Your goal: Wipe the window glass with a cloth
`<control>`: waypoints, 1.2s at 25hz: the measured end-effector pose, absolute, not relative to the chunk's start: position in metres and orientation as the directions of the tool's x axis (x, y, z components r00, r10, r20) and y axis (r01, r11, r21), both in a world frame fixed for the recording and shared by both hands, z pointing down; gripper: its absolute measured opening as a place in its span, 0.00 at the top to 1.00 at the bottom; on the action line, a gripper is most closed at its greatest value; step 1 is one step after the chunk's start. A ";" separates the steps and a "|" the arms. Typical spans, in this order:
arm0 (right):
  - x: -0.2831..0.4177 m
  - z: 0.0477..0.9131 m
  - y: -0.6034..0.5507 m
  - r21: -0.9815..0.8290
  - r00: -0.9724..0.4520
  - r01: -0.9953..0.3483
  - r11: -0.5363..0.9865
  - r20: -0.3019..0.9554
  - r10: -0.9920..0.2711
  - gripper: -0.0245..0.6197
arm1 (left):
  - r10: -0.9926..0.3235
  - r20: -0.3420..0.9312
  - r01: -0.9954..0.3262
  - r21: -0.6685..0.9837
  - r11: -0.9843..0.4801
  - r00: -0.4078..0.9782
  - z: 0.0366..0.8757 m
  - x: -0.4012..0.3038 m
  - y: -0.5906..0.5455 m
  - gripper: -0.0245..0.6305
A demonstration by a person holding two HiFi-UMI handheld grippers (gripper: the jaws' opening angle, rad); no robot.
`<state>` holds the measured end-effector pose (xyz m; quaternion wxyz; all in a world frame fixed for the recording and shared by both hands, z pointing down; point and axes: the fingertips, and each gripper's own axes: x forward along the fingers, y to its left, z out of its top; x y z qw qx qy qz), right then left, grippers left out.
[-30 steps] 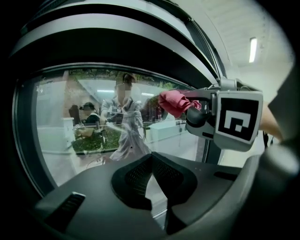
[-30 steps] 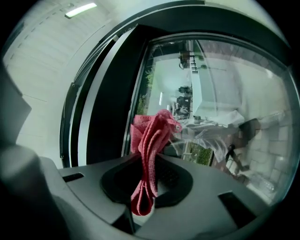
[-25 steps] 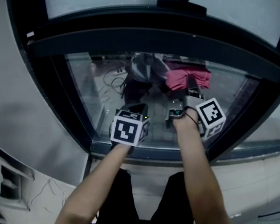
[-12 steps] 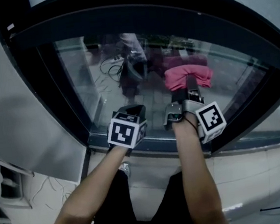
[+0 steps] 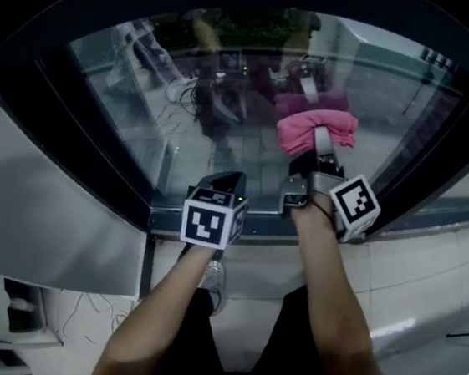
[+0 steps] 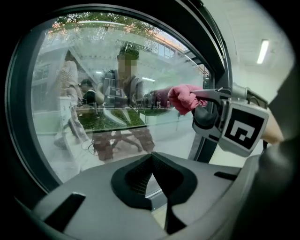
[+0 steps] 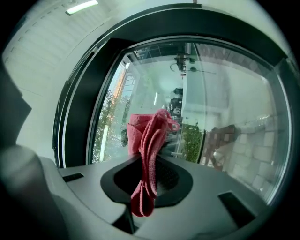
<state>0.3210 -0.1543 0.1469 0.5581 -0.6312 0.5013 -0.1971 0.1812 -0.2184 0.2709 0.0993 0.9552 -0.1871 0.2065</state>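
- Pink cloth (image 5: 316, 129) is up at the window glass (image 5: 207, 93), bunched into a wad in the lower right part of the pane, with its darker reflection just above it in the head view.
- The right gripper (image 5: 321, 146) has its jaws clamped on that cloth. The right gripper view shows the fabric pinched between the dark pads, a folded tail hanging below the jaws and the wad standing above them.
- The wad sits right at the glass. Whether it actually presses on the pane, I cannot tell.
- The left gripper (image 5: 225, 179) is low on the pane, just beside the right one and on its left. Its jaws are closed together with nothing between them, and the left gripper view shows the two pads meeting in a point.
- From the left gripper view, the right gripper (image 6: 220, 117) reaches in from the right with the cloth (image 6: 183, 98) at its tip, close to the glass (image 6: 93, 93).
- A dark window frame (image 5: 50, 119) curves round the pane, and both grippers hover above its bottom rail (image 5: 263, 219).
- Each gripper carries a marker cube, left (image 5: 211, 220) and right (image 5: 356, 202), and bare forearms (image 5: 335, 297) run down toward the camera.
- Reflections of a person and a paved area beyond show in the glass.
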 end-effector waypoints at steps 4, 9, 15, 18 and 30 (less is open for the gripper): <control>0.324 0.187 -0.152 -0.922 0.434 -0.379 0.080 -0.253 -0.864 0.90 | -0.301 0.432 -0.386 0.124 -0.914 0.850 0.283 0.179 -0.216 0.96; 0.329 0.226 -0.141 -0.930 0.446 -0.367 0.025 -0.200 -0.872 0.90 | -0.286 0.445 -0.382 0.141 -0.913 0.849 0.303 0.181 -0.207 0.96; 0.326 0.263 -0.141 -0.943 0.452 -0.334 -0.003 -0.158 -0.878 0.90 | -0.260 0.471 -0.379 0.176 -0.909 0.843 0.330 0.180 -0.203 0.96; 0.327 0.283 -0.140 -0.948 0.455 -0.318 -0.018 -0.136 -0.880 0.90 | -0.254 0.485 -0.381 0.182 -0.907 0.837 0.345 0.181 -0.204 0.96; 0.332 0.362 -0.135 -0.966 0.464 -0.248 -0.067 -0.058 -0.884 0.90 | -0.220 0.542 -0.391 0.223 -0.893 0.811 0.401 0.191 -0.199 0.96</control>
